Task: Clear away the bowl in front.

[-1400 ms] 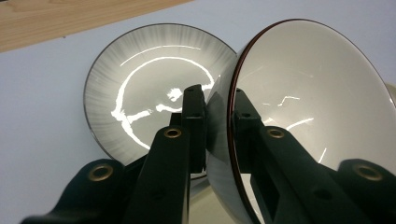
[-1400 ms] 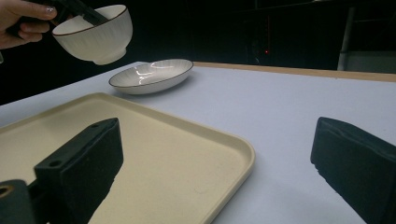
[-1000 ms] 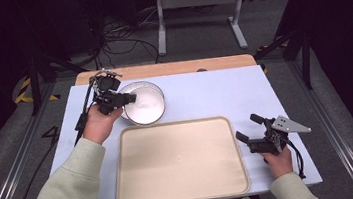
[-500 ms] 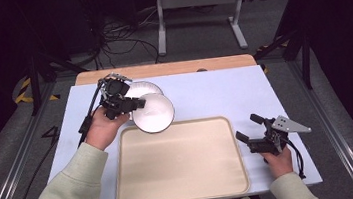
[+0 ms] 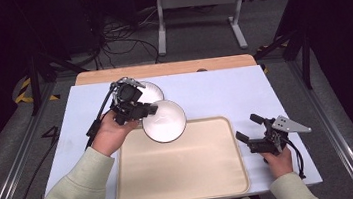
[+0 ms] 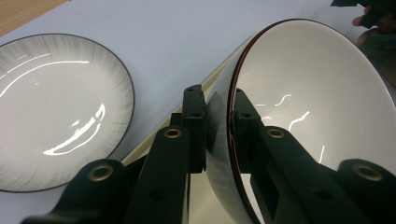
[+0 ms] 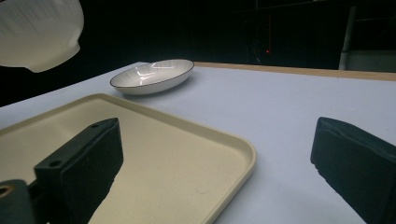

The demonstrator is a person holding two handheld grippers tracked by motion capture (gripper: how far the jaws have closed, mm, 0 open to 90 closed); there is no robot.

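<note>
Far left in the high view: a pale sleeve (image 5: 74, 191) and a hand around the left gripper (image 5: 149, 110). Clamped tight on the rim of a white bowl (image 5: 164, 121). One jaw inside the bowl, one jaw outside, seen close up in the left gripper view, with the thin dark rim (image 6: 232, 93) pinched between them. Bowl lifted off the table and tilted, hanging over the far left corner of the tan tray (image 5: 184, 189). Bowl's ribbed underside seen up in the air at the top left of the right gripper view (image 7: 37, 28).

Just behind the bowl: a white plate (image 5: 149, 90) with a dark edge, flat on the blue-white table (image 5: 213, 90). Half hidden by the gripper in the high view. Plain to see in the left gripper view (image 6: 56, 102), shiny and lying beside the tray's edge.

In the middle: the tray, flat on the table, close to the near edge. Nothing on it.

Far right: the right gripper (image 5: 249, 128) in a hand, low beside the tray's right edge. Jaws spread wide apart, nothing between them but the tray's corner (image 7: 233, 154) and bare table. Well apart from the bowl.

Past the table: a wooden strip (image 5: 166, 69) along the far edge, then dark floor with cables (image 5: 122, 40).
</note>
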